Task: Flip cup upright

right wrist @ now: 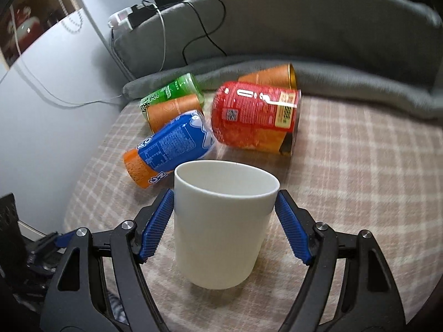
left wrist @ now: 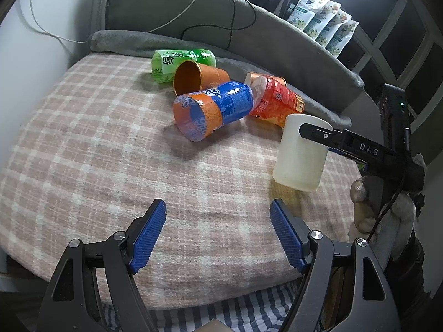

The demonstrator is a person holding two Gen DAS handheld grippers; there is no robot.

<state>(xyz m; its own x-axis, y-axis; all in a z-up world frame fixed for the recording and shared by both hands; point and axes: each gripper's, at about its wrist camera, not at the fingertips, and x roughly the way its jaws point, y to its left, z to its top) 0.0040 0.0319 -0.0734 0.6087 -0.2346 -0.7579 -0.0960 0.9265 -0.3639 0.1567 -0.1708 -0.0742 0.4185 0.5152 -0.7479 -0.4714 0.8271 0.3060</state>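
Plaid blanket (left wrist: 83, 149) is covering the bed I'm working over, with a grey cushion (left wrist: 171, 2) and cables behind. I'm seeing the white cup (right wrist: 221, 224) standing mouth up, its long axis vertical, and nothing showing inside it. My right hand-held gripper (right wrist: 225, 202) is clasping it at the rim on both sides. My left hand-held gripper (left wrist: 218, 221) is hanging spread, holding nothing. Beyond, an orange cup (left wrist: 198, 78) is lying among toppled bottles, mouth sideways.
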